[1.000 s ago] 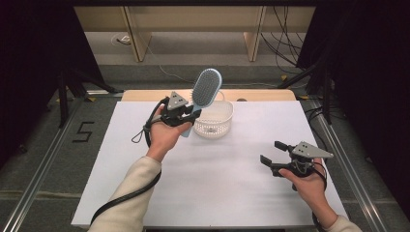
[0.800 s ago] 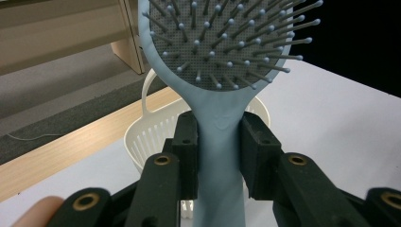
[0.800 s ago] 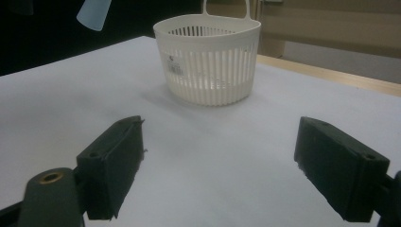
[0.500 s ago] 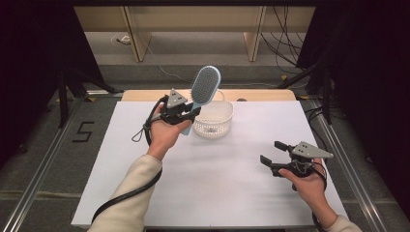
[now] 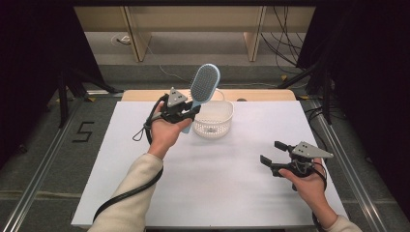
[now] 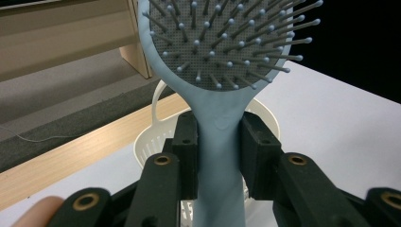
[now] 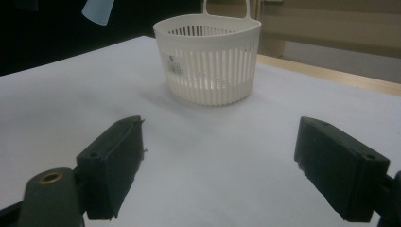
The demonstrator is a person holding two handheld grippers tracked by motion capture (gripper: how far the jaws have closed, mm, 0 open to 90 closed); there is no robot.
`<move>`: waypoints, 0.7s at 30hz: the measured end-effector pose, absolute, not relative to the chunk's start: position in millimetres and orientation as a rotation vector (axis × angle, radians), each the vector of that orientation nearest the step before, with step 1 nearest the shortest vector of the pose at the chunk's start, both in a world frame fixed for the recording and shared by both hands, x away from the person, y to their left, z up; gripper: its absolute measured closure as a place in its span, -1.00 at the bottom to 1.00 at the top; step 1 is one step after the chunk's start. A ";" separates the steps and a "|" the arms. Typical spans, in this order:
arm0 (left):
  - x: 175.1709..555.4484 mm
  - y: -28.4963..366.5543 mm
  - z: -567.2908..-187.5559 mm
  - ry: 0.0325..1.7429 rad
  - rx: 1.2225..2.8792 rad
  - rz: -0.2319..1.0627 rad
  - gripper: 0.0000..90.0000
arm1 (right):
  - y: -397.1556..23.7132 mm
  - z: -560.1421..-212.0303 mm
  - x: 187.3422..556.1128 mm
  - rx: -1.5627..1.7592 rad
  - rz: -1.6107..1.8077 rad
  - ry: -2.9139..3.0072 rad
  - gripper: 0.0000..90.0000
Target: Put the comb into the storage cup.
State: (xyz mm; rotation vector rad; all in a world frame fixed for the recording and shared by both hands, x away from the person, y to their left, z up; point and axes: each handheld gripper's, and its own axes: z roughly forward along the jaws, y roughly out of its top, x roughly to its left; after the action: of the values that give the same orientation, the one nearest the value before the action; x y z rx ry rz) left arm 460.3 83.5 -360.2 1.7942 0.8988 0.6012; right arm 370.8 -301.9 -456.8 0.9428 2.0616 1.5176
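A light-blue hairbrush (image 5: pixel 203 87) is clamped by its handle in the left gripper (image 5: pixel 186 112), raised beside the white basket (image 5: pixel 213 121). The right gripper (image 5: pixel 273 153) is held wide, empty, above the surface (image 5: pixel 217 179).

One hairbrush (image 5: pixel 204 83), one basket (image 5: pixel 213 120), two grippers (image 5: pixel 189 115).

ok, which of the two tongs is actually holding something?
The left tongs: their pads clamp the handle of the light blue hairbrush beside the white basket. The right tongs stand open, empty.
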 end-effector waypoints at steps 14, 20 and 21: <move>463.9 82.3 -358.4 0.905 1.775 0.593 0.56 | -302.0 -456.7 370.8 0.943 1.523 2.057 -0.61; 465.9 81.6 -358.4 0.907 1.774 0.595 0.56 | -302.0 -456.7 370.9 0.944 1.523 2.059 -0.61; 466.1 81.4 -358.3 0.907 1.774 0.594 0.56 | -301.9 -456.7 371.0 0.942 1.525 2.056 -0.61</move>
State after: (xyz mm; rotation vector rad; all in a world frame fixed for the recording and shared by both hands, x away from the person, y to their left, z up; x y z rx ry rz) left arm 466.1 81.4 -358.3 1.7739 0.9072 0.5940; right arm 371.0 -301.9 -456.7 0.9421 2.0564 1.5252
